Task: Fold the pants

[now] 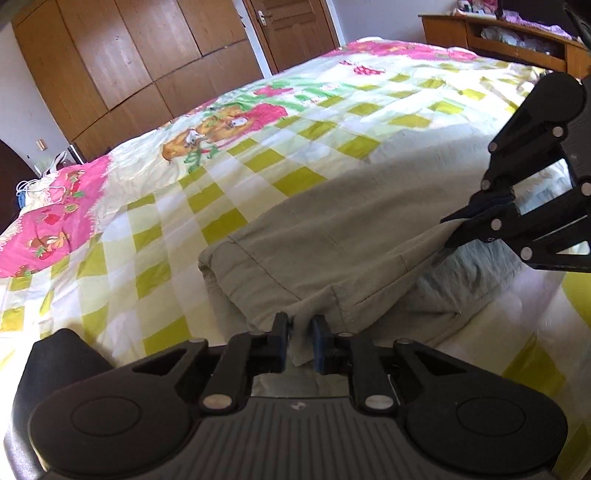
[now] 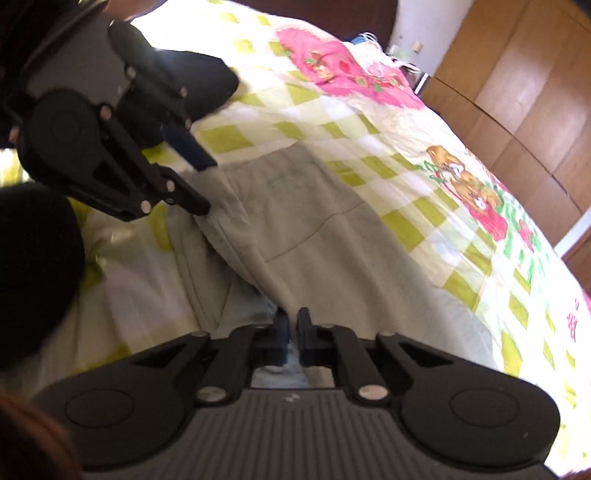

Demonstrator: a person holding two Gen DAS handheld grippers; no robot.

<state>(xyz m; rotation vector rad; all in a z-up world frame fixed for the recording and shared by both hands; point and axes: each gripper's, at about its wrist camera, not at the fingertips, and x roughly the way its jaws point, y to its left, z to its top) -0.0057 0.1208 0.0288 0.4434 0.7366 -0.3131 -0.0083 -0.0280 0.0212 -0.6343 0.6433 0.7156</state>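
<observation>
Bedroom with wooden wardrobe doors (image 1: 110, 66) along the far wall and a wooden door (image 1: 291, 29) beside them. Wide bed (image 1: 129, 258) under a bedspread (image 2: 424, 229) checked in yellow-green and white, printed with pink patches and cartoon figures. Wooden shelf unit (image 1: 498, 37) past the far corner of the bed, cluttered on top; contents too small to tell.

Grey-beige pants (image 1: 332, 229) lying on the bedspread near the close edge of the bed, already doubled over, one stitched hem at the left end in the left wrist view, paler inner cloth showing beneath the raised edge.

Left gripper (image 1: 300, 338) low at the near edge of the pants, jaws drawn close together and pinched on a fold of the cloth, fabric bunched between the blue pads. Same gripper (image 2: 205, 184) seen from the right wrist view at upper left, fingertips meeting the pants' edge.

Right gripper (image 2: 293, 334) likewise at the near edge of the pants, jaws nearly together, clamped on cloth with a bit of paler fabric between the pads. From the left wrist view, right gripper (image 1: 448, 238) coming in from the right, tips closed on a lifted edge of the pants

Dark rounded shapes (image 2: 33, 266) at the left border of the right wrist view, unidentifiable
</observation>
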